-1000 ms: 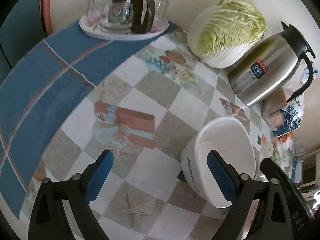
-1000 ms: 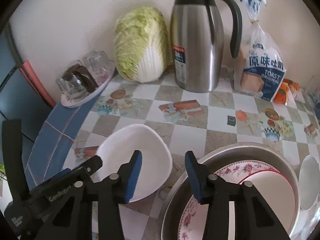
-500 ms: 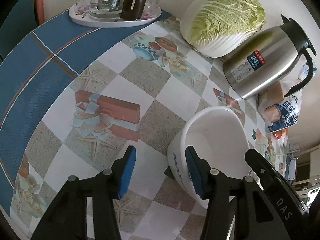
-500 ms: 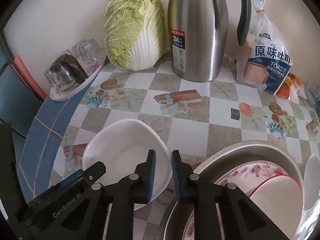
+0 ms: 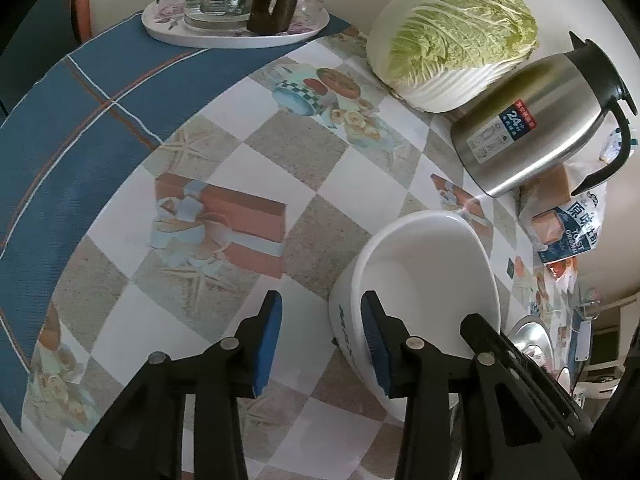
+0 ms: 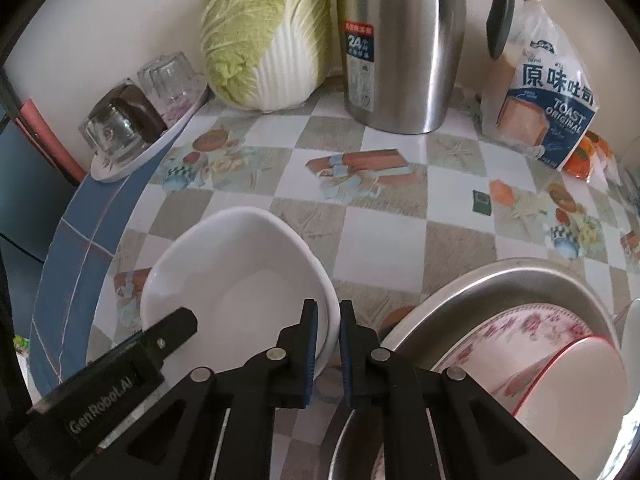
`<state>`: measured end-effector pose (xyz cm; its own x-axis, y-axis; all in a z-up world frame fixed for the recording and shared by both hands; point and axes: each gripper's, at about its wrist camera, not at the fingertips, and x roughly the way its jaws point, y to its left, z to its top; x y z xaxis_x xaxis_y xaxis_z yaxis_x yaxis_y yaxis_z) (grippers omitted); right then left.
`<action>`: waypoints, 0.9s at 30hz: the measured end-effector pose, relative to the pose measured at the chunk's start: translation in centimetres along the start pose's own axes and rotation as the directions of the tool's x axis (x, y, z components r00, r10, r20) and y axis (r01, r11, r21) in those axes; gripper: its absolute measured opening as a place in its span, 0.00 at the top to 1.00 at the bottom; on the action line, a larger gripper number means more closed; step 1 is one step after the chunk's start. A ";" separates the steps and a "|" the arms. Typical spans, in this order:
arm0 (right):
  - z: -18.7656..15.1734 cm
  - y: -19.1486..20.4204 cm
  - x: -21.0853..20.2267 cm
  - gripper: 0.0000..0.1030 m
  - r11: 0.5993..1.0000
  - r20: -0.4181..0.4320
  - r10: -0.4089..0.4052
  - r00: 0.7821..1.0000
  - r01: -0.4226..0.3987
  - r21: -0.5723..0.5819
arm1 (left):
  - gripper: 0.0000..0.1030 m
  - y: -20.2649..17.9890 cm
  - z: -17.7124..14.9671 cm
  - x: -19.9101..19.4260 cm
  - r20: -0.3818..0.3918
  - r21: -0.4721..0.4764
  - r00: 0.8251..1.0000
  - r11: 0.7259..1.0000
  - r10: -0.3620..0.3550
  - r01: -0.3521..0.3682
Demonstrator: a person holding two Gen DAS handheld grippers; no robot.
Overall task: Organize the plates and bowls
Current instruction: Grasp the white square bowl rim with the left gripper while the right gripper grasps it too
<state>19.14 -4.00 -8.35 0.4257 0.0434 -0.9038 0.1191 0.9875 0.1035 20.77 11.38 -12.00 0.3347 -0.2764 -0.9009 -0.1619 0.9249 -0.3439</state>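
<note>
Two hand-held grippers work on one white bowl (image 6: pixel 236 276) that sits on a checked, picture-printed surface (image 6: pixel 380 236), low and centre-left in the right wrist view.

The right hand-held gripper (image 6: pixel 329 354) has just been closing; its blue pads now pinch the bowl's near right rim between them. The left hand-held gripper (image 5: pixel 320 344) has also been closing and stands partly open, straddling the bowl's left wall: one pad (image 5: pixel 374 344) lies inside the bowl, the other (image 5: pixel 267 344) outside on the surface side, with a clear gap between that outer pad and the wall. Whether the inner pad touches the wall cannot be told.

Just right of the bowl, at the lower right, a metal basin (image 6: pixel 480 280) holds a floral plate (image 6: pixel 516 332) and a red-rimmed white dish (image 6: pixel 576 384).

This looks like the grasping step, with the bowl about to be lifted. The next move probably calls for a firm rim hold and a level lift, perhaps toward the basin.

Both views cut off the basin's far side, and the black gripper arms hide the bowl's near edge. Farther back stand a cabbage (image 6: pixel 268 36), a steel flask (image 6: pixel 400 44) and a bread bag (image 6: pixel 548 92).
</note>
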 end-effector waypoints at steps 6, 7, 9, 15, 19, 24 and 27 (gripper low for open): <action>-0.4 1.5 0.0 0.89 0.999 -0.011 0.011 1.000 -0.012 -0.050 | 0.68 1.1 0.0 0.4 -0.019 -0.035 1.000 0.999 0.007 -0.008; -0.4 1.7 0.0 0.89 0.998 -0.012 0.011 1.000 -0.011 -0.057 | 0.70 1.3 -0.1 0.6 -0.024 -0.040 1.000 0.999 0.001 -0.002; -0.4 2.0 0.1 0.89 0.998 -0.014 0.010 1.000 -0.011 -0.066 | 0.75 1.3 -0.1 0.7 -0.024 -0.047 1.000 0.999 -0.006 0.005; -0.7 2.7 0.1 0.89 0.997 -0.018 0.012 1.000 -0.013 -0.079 | 0.85 1.7 -0.2 0.6 -0.030 -0.059 1.000 0.998 -0.007 0.006; -1.0 3.0 -0.4 0.89 0.996 -0.011 0.031 0.999 -0.031 -0.081 | 0.85 2.3 -0.3 -0.2 -0.036 -0.060 0.999 0.998 -0.031 0.029; -1.3 3.5 -2.4 0.89 0.995 0.032 0.050 0.998 -0.047 -0.091 | 0.85 1.8 -0.2 -2.8 0.011 -0.030 0.999 0.999 -0.044 0.044; -1.5 3.6 -4.1 0.89 0.994 0.068 0.056 0.996 -0.049 -0.100 | 0.85 1.6 -0.2 -4.5 0.040 -0.018 0.997 0.998 -0.067 0.068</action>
<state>16.46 -0.43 -4.88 0.4920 0.0882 -0.8661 0.0075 0.9944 0.1056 18.79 14.08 -8.56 0.3819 -0.3270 -0.8644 -0.1551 0.8994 -0.4087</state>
